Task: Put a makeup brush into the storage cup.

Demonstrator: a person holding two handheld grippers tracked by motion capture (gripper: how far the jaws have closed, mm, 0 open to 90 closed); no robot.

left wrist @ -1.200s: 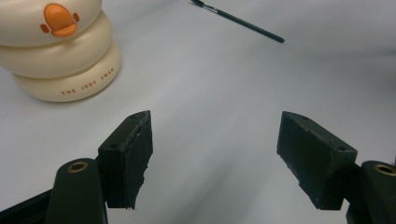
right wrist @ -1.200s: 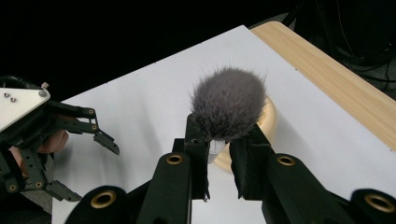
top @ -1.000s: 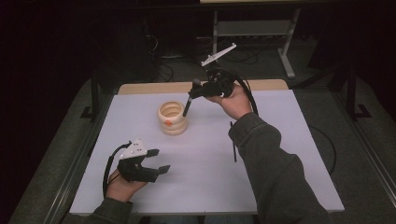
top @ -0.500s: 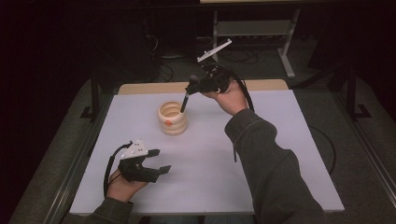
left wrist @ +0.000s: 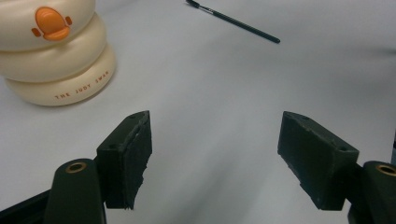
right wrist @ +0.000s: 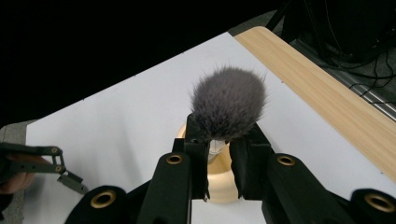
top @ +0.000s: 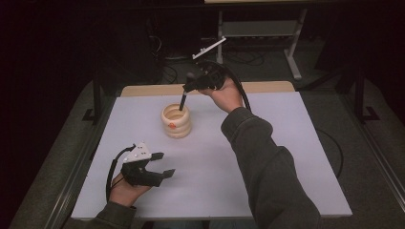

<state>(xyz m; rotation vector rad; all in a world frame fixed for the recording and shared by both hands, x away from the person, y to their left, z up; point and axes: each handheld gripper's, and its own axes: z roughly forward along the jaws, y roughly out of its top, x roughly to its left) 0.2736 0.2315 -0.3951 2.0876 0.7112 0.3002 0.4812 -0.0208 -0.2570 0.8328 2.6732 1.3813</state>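
The right gripper (top: 191,86) hangs just above the cream ringed holder (top: 176,121), its jaws pinched tight on a fluffy makeup brush (right wrist: 228,102). The grey bristle head stands up above the jaws, and the dark handle (top: 182,102) points down into the holder's mouth. As I read it, the handle tip is at or just inside the rim, so the brush is about to be dropped in.

The chief risk is the angle. The handle leans a little, and if it catches the holder's rim on the way down, the light holder could tip or skid across the white table (top: 286,143). Letting go too early could leave the brush to bounce off the rim and roll away.

The left gripper (top: 157,164) rests on the table well in front of the holder, its jaws spread wide with nothing between them, so nothing steadies the holder. A thin dark pencil-like brush (left wrist: 233,21) lies beyond the holder's right side, clear of the drop.
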